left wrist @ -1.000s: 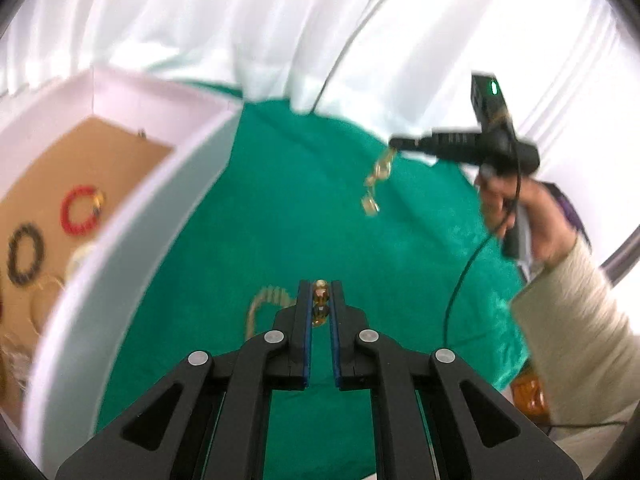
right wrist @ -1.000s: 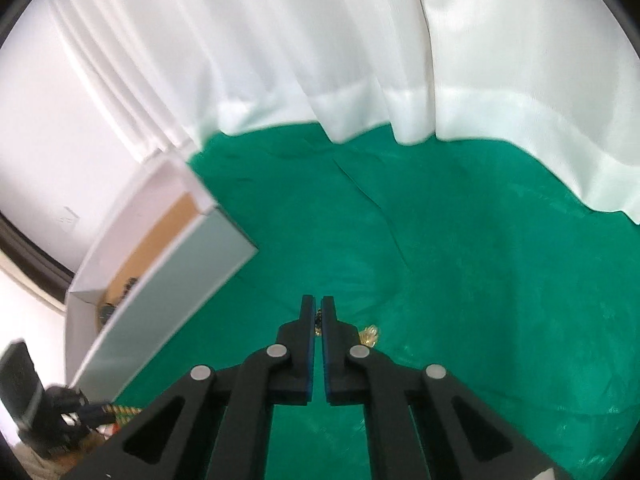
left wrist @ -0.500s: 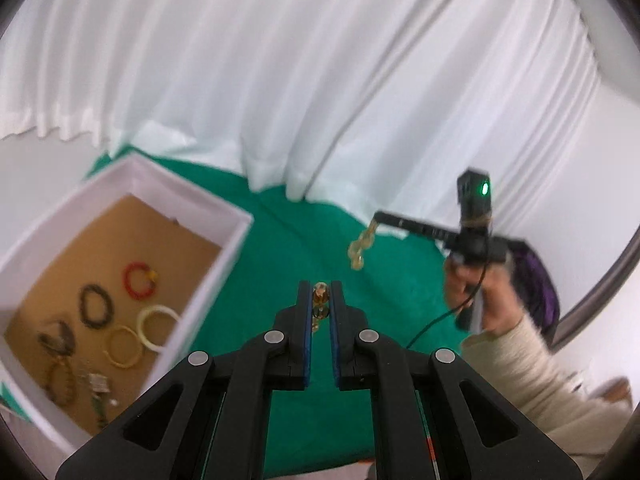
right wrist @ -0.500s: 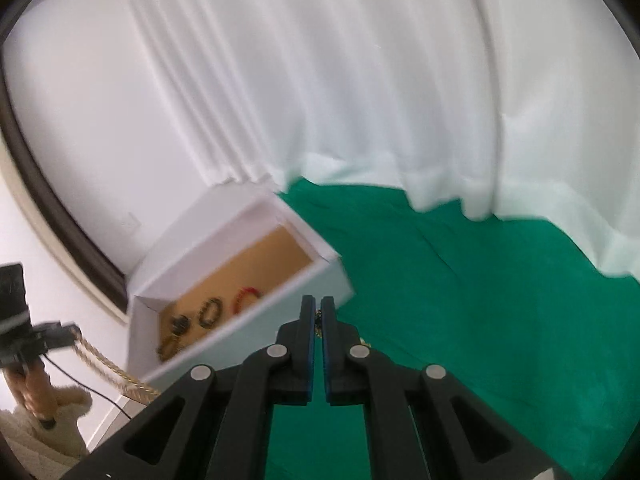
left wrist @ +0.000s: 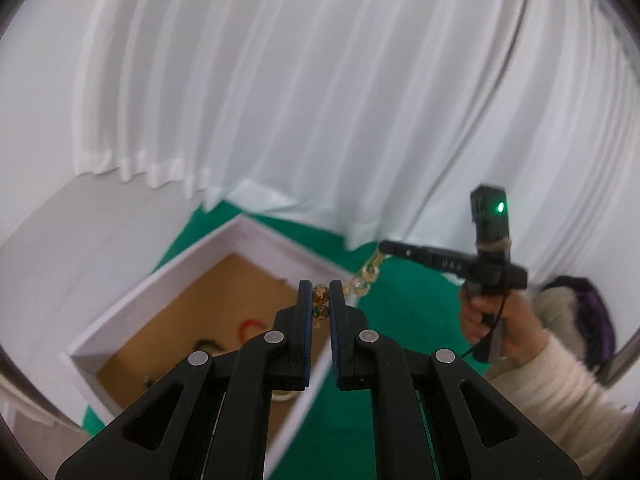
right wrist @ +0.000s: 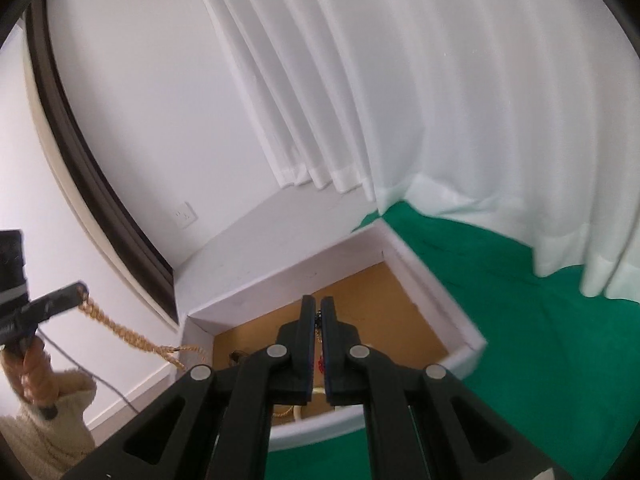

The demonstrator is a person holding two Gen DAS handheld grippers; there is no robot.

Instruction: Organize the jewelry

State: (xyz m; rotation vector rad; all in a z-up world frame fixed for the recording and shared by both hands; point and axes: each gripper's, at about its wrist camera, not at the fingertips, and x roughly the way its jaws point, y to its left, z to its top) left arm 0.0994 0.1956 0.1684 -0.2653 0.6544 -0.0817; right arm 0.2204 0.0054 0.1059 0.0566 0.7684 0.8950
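I hold the gold chain necklace in the air over the white box, left gripper and right gripper each closed on one end, so bracelets are stored and only lowering it in remains

A: What colours are the plain green cloth surface and the square white cardboard box?

B: Emerald cloth; white walls, tan-brown floor. A red bead bracelet lies inside. The twisted gold chain is yellow-gold; the pleated curtain plain white.
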